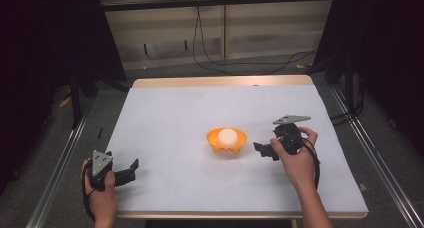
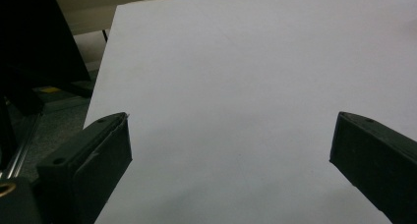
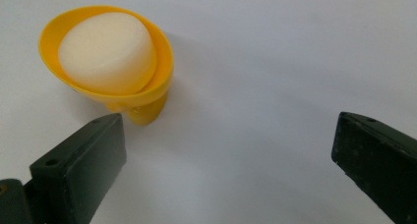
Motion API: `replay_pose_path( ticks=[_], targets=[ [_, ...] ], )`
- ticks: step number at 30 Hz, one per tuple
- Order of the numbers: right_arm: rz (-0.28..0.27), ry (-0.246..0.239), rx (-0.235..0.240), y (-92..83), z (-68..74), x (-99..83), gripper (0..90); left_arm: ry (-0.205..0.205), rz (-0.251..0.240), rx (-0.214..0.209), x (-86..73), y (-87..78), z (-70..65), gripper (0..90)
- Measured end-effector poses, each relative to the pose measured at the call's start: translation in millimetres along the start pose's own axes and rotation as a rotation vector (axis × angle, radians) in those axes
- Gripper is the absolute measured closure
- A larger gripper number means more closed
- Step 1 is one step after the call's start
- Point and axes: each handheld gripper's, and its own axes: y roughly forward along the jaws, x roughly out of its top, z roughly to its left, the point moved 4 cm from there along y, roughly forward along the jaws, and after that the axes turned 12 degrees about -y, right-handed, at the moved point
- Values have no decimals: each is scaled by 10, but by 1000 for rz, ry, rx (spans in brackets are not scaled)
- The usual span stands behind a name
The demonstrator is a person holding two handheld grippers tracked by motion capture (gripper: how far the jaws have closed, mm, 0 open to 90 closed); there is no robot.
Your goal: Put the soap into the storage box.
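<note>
An orange bowl [image 1: 226,141] stands near the middle of the white table top [image 1: 170,118], with a white round block [image 1: 228,135] resting inside it. In the right gripper view the bowl [image 3: 152,91] and its block [image 3: 105,52] sit at the upper left, beyond the jaws. My right gripper [image 1: 261,150] is just right of the bowl, open, nothing between its jaws. My left gripper [image 1: 131,169] rests open at the table's front left corner, over bare table [image 2: 236,86].
A wooden strip [image 1: 220,81] edges the far side of the table. Metal rails [image 1: 380,163] run along both sides, and dark curtains hang left and right. Cables [image 1: 210,58] lie on the floor behind.
</note>
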Motion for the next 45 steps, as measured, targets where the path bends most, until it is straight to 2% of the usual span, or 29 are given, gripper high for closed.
replay_pose_path(
  ticks=[8,21,24,30,45],
  targets=[
    [-2,11,-22,-75,-79,-185,2,-8,-4,-2,0,1,-1,20],
    [-4,29,-47,-181,-199,-444,4,6,4,2,-2,-2,-2,21],
    [-5,49,-57,-217,-243,-527,6,5,2,4,-2,-3,-2,20],
    [-1,50,-73,-262,-303,-642,6,-11,1,3,-2,-5,4,21],
    [-24,116,-128,-467,-524,-1062,5,-4,-2,2,-3,-4,-1,21]
  ],
)
